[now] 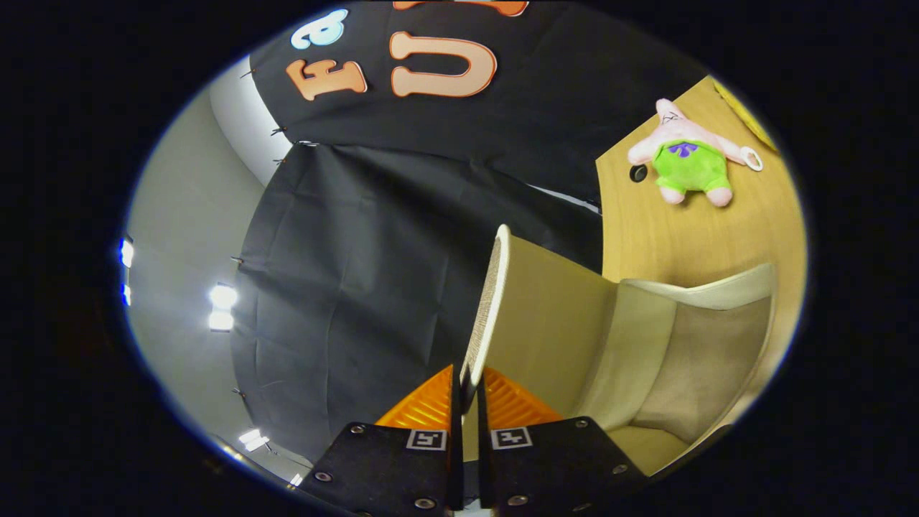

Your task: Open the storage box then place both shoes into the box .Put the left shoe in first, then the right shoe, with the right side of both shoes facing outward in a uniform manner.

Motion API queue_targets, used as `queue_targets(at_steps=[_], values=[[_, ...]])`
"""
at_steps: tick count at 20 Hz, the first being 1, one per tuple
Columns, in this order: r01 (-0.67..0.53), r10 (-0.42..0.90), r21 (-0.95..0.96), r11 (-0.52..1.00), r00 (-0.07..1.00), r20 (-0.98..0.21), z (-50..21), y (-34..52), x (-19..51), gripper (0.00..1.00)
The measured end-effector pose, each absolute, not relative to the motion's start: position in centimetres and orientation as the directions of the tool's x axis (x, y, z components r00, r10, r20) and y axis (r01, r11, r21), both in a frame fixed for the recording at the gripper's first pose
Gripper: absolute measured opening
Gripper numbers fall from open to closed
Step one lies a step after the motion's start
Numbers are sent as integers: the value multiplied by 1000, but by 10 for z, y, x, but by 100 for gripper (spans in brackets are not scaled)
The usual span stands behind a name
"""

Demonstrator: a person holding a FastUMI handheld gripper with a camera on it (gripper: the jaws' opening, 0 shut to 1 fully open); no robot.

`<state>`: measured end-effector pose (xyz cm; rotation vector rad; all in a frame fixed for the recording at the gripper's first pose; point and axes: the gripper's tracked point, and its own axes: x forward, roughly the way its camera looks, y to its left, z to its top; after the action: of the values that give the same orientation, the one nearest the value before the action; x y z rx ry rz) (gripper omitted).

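Here, the gripper (pixel 467 402) is seen with its two ribbed fingers drawn nearly together, both pressed on the thin, pale edge of the storage box's lid (pixel 495 301), whose rim shows a fine woven texture where it rises from between the fingertips. The storage box (pixel 689 359) itself, beige and smooth-walled with a rounded, soft-looking interior, is found open just beyond the fingers, resting on a light wooden table (pixel 646 230). A plush star-shaped toy (pixel 687 161), pink with green shorts, is laid well apart from the box on that table, beside a small dark round hole.
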<state>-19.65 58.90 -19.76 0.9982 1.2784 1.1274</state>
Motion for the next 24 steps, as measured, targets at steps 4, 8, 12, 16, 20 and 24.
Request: queue_targets(at_steps=[4,8,12,16,20,24], values=[[-126,961,959,253,-85,-264,-216,609,-218,63],[-209,934,916,342,-29,-356,-236,587,-207,95],[-288,872,826,485,86,-482,-275,528,-185,96],[-276,800,751,600,215,-560,-305,455,-160,96],[-244,652,605,758,318,-688,-354,365,-146,97],[-224,485,432,874,337,-807,-417,274,-159,97]])
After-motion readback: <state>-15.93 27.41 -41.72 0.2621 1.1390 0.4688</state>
